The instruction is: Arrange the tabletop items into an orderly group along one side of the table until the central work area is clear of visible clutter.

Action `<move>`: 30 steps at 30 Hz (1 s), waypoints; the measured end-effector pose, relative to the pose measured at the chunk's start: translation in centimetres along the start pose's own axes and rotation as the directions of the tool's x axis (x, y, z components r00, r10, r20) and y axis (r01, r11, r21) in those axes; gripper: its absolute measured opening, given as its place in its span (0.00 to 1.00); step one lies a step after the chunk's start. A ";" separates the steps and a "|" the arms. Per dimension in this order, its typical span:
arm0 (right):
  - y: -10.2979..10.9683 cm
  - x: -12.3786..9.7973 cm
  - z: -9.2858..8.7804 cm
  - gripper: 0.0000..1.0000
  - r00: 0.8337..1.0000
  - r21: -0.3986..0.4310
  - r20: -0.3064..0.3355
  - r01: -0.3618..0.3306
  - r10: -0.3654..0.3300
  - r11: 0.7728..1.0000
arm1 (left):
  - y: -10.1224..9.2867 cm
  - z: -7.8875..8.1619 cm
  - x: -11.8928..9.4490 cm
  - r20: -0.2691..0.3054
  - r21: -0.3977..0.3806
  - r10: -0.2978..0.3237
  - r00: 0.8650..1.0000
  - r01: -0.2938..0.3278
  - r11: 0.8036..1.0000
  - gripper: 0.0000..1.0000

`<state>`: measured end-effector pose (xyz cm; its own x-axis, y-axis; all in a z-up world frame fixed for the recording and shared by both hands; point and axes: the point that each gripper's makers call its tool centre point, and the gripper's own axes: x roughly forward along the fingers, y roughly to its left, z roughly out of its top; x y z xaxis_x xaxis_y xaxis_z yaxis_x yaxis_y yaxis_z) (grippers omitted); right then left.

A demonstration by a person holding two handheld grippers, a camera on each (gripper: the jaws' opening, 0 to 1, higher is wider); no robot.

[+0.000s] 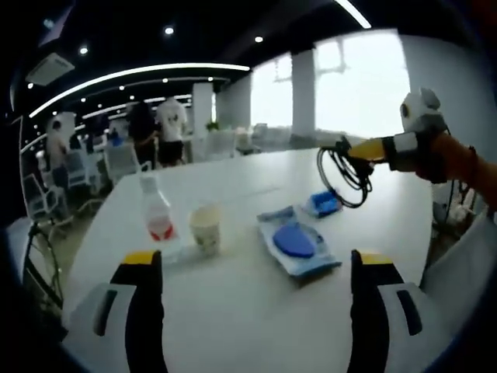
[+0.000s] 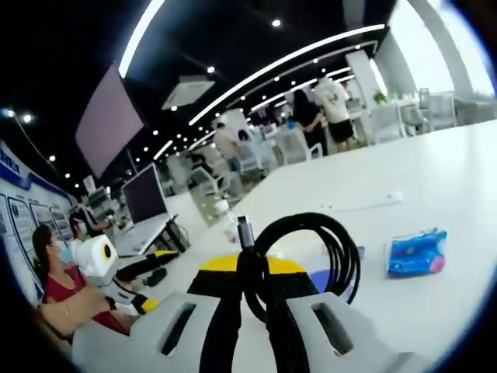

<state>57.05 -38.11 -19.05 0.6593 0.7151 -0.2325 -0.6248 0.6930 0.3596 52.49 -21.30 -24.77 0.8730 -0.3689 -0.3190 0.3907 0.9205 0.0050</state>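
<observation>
1. In the left gripper view, my left gripper (image 1: 252, 268) hovers over the near part of a white table (image 1: 256, 326). Its two black, yellow-tipped fingers (image 1: 142, 268) stand wide apart and hold nothing.
2. Between and beyond those fingers, on the table, stands a clear plastic bottle (image 1: 158, 211) with a red label, upright.
3. Just to its right in this view stands a pale paper cup (image 1: 206, 228), upright and close beside the bottle; I cannot tell whether the two touch.
4. Further right lies a flat light-blue packet with a dark blue oval lid (image 1: 296, 242), flat on the table.
5. Just beyond it lies a small blue packet (image 1: 323, 203); I cannot tell whether the two touch.
6. At the right of the left gripper view, my right gripper (image 1: 365, 149) is raised above the table, with a coiled black cable (image 1: 342, 172) hanging from its yellow tip.
7. In the right gripper view, my right fingers (image 2: 233, 264) are closed on the coiled black cable (image 2: 311, 249). The loops stand up in front of the camera, and a metal plug end (image 2: 245, 231) points upward.
8. In that view the small blue packet (image 2: 416, 252) lies on the table (image 2: 404, 179) to the right, apart from the cable.
9. People stand and sit among desks and chairs far behind the table.
</observation>
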 end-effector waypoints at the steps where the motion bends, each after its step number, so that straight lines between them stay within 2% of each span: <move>1: -0.3 -0.6 0.0 0.09 1.000 -0.005 0.003 0.010 -0.010 1.000 | -0.1 0.1 0.0 0.004 -0.005 -0.004 1.000 0.004 1.000 0.98; 10: -1.6 -3.0 -1.3 0.09 0.998 -0.036 -0.028 0.058 -0.059 0.998 | -0.4 0.1 0.0 0.003 0.005 -0.015 1.000 0.015 1.000 0.97; 18: -2.4 -4.1 -1.9 0.09 0.996 -0.042 -0.043 0.082 -0.084 0.996 | -0.5 0.0 -0.1 0.000 0.012 -0.017 1.000 0.017 1.000 0.96; 30: -6.4 -4.5 -4.3 0.09 0.983 -0.037 -0.095 0.153 -0.156 0.988 | -0.6 -0.3 -0.3 -0.014 0.018 -0.011 1.000 0.011 1.000 0.95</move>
<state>56.26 -45.32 -24.19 0.7058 0.6036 -0.3708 -0.5314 0.7973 0.2864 51.88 -21.74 -24.91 0.8645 -0.3770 -0.3325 0.4056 0.9139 0.0185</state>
